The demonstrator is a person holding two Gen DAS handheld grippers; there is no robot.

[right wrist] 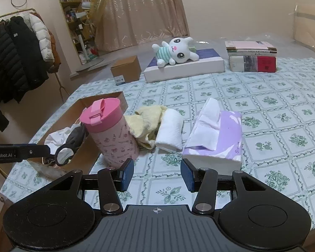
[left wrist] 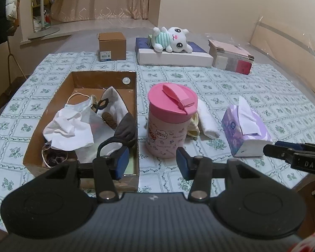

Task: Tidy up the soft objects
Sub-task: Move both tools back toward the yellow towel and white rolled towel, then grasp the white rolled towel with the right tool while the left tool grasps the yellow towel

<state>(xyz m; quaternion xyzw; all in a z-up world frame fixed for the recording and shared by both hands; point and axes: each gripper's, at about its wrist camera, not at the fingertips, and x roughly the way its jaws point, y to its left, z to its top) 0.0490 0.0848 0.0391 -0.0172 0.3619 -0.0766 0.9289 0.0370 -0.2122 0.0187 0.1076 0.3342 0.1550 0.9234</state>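
few words legible on the bed

"das" stands in pale letters on the black side of the right gripper [left wrist: 283, 149] where it enters the left wrist view. "genrobot.ai" runs in white along the black finger of the left gripper [right wrist: 58, 153] in the right wrist view. a letter "s" shows on the side of the purple tissue pack [right wrist: 216, 138]. the pink cup [right wrist: 113, 134] carries printed script among its cartoons, too small to read. the blue label on the small cardboard box [right wrist: 126, 69] and the book spines [right wrist: 253, 63] are illegible.
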